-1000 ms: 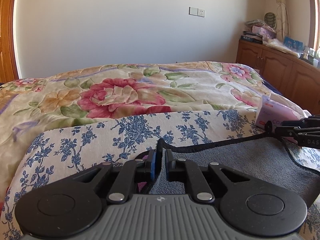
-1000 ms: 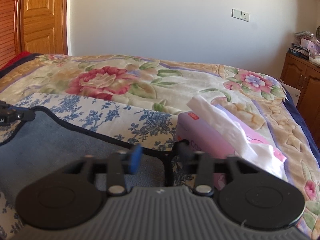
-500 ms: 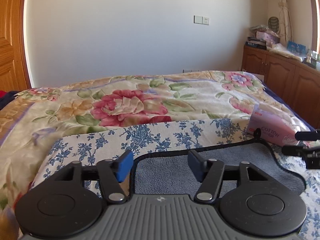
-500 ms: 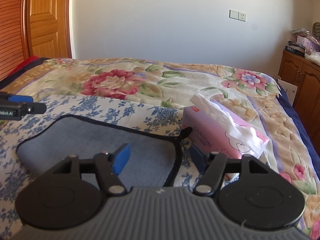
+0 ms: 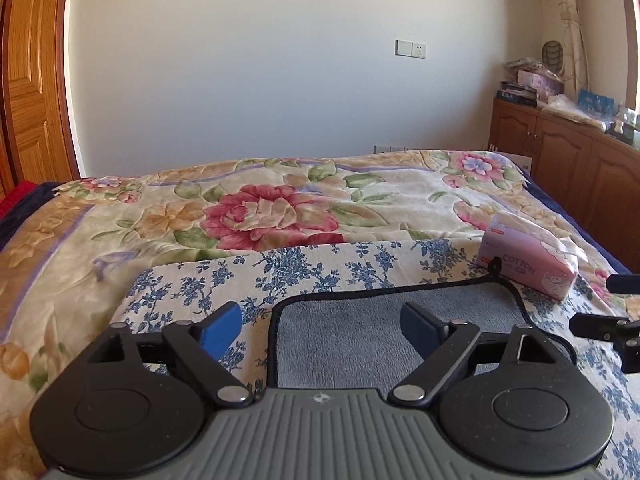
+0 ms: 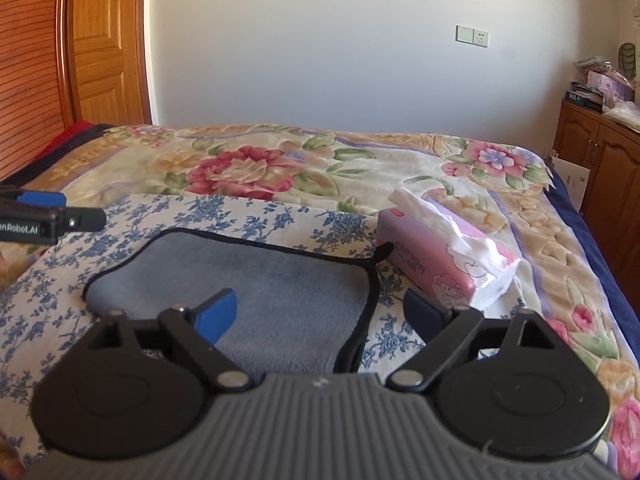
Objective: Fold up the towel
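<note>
One grey towel point(image 5: 360, 336) with black trim lies on the blue-flowered sheet point(image 5: 320, 264) on the bed point(image 5: 260, 208), looks already doubled over once, far edge neat, loop tag at the far right corner next to the tissue pack point(image 5: 528, 264). Both grippers are released, nothing held. Left gripper point(image 5: 320, 326) hovers over the towel's left end, jaws spread wide, blue pad over the sheet just outside the trim, dark pad over the grey pile. Right gripper point(image 6: 320, 312) sits at the towel's right end, jaws also spread, straddling the right trim edge; touching cloth or not, cannot tell.

Step, my read: between folds, one fold laid down, hands free. Next move probably calls for re-gripping, either both corners of one short end to bring it across to the other, or the near edge again. Needs jaws down on the trim, catching both layers, not the sheet under it. Watch the tissue pack, it's just beside the right corner and could get dragged.

Count: one towel, one tissue pack, two grippers, one flowered sheet, one floral quilt point(image 6: 320, 168) under everything.
</note>
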